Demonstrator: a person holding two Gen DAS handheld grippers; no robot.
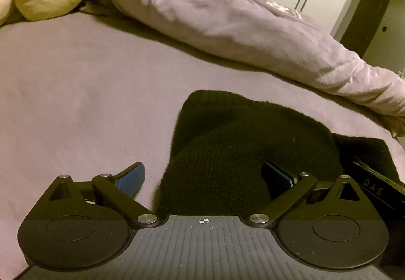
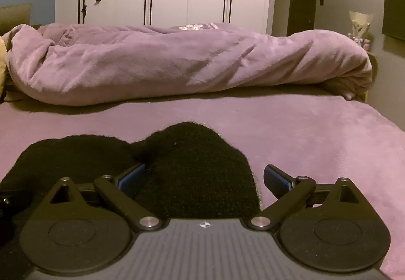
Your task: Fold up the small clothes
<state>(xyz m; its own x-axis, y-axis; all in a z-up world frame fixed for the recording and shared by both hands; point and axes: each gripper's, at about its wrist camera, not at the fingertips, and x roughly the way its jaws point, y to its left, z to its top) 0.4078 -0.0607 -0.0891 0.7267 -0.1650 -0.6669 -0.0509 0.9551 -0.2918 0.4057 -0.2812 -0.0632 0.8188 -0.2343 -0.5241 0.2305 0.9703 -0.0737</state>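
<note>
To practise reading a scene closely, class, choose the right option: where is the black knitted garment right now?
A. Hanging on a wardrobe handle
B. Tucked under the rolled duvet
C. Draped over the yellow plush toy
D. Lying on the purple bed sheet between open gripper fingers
D: the black knitted garment lies on the purple bed sheet, with the right gripper and the left gripper both spread open around its near edge, pressing nothing.

Open purple bed sheet (image 1: 76, 92) left of the black knit garment (image 1: 227, 143); bunched duvet (image 2: 177, 62) barring the far side.
</note>
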